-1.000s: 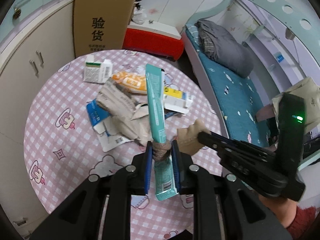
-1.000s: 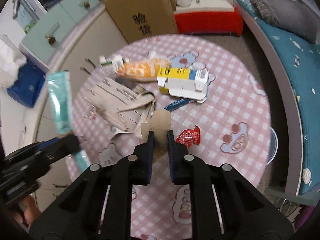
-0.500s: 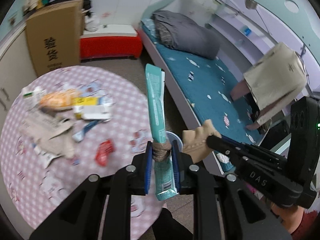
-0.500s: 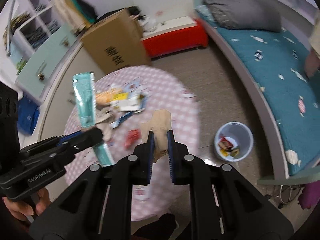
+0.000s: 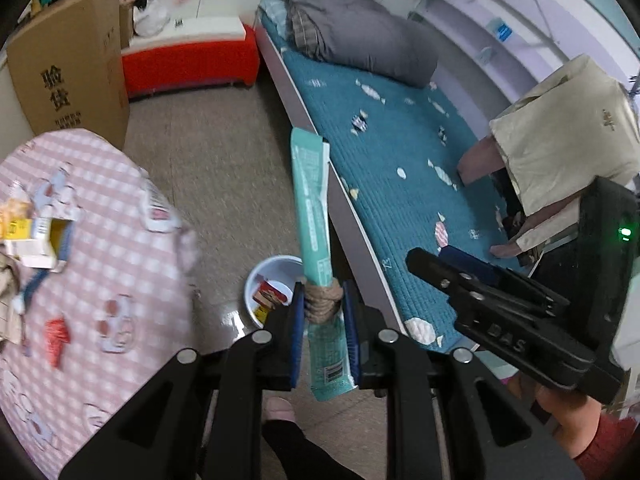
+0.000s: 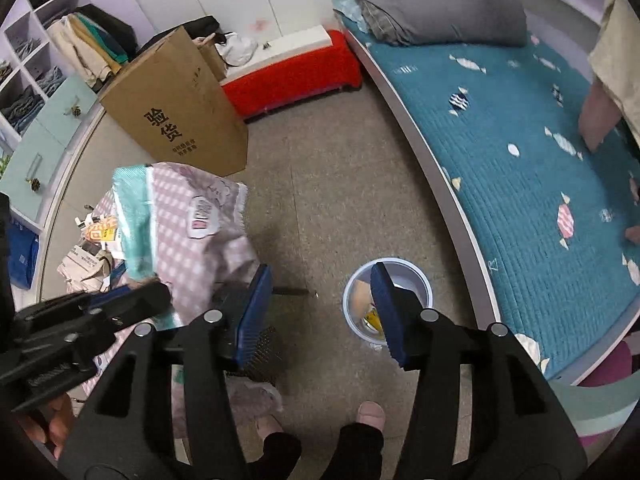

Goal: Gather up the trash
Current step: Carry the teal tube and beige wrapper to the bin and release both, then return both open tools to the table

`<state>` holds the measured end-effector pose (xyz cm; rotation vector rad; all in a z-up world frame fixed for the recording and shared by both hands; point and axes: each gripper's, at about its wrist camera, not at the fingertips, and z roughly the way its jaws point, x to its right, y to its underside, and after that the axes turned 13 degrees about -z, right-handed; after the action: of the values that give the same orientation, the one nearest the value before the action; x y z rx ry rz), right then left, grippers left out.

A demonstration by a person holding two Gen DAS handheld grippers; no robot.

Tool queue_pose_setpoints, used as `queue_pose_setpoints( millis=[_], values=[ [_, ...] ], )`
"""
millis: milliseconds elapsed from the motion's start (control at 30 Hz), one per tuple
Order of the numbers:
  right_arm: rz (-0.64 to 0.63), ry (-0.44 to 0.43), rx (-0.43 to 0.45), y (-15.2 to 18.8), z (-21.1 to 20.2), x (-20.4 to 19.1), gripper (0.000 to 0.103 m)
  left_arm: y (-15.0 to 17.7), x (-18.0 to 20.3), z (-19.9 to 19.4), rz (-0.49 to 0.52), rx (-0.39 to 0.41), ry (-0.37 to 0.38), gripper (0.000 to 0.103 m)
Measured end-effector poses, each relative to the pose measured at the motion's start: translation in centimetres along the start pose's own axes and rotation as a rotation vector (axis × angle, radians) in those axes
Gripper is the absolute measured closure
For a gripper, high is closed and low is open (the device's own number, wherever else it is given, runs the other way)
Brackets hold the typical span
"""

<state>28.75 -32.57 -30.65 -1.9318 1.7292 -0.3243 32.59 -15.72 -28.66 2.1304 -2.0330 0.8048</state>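
My left gripper is shut on a long teal wrapper and a brown crumpled wad, both held upright over the floor. Just behind it on the floor stands a small white bin with trash inside. My right gripper hangs beside the bin; its jaws are opening and nothing is between them. A tan scrap lies inside the bin. In the right wrist view, the left gripper and its teal wrapper show at the left. The right gripper also shows in the left wrist view.
A round table with a pink checked cloth holds a torn carton, a red wrapper and papers. A teal bed borders the right. A cardboard box and red bench stand behind. The person's feet are below.
Both grippers swung right, from over the table to over the floor by the bin. The right gripper's jaws spread apart and the brown paper it held is gone from them.
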Motion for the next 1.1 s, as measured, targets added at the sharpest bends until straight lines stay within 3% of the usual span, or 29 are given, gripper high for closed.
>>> queue_pose_setpoints(
  millis=[367, 400, 433, 467, 633, 867, 1100],
  values=[
    [0.064, 0.082, 0.059, 1.0, -3.1, 5.7, 0.041, -1.7, 6.7, 5.7, 0.048, -0.057, -0.045, 0.082],
    [0.069, 0.086, 0.065, 1.0, -3.3, 5.9, 0.041, -2.0, 7.1, 6.0, 0.045, -0.064, -0.043, 0.067],
    [0.076, 0.095, 0.071, 1.0, -3.5, 6.2, 0.041, -2.1, 7.3, 6.0, 0.043, -0.068, -0.041, 0.046],
    [0.083, 0.094, 0.072, 1.1, -3.6, 6.4, 0.041, -2.2, 7.3, 5.9, 0.045, -0.058, -0.05, 0.037],
    [0.094, 0.082, 0.068, 1.2, -3.6, 5.7, 0.041, -2.1, 6.7, 4.6, 0.044, -0.028, -0.084, 0.034],
    [0.051, 0.009, 0.07, -0.1, -3.0, -0.5, 0.04, -1.5, 0.7, -1.2, -0.05, 0.062, -0.095, 0.03],
    [-0.049, -0.097, 0.076, -1.3, -2.0, -12.8, 0.04, -0.4, -9.6, -10.5, -0.128, 0.19, -0.144, 0.03]
  ],
)
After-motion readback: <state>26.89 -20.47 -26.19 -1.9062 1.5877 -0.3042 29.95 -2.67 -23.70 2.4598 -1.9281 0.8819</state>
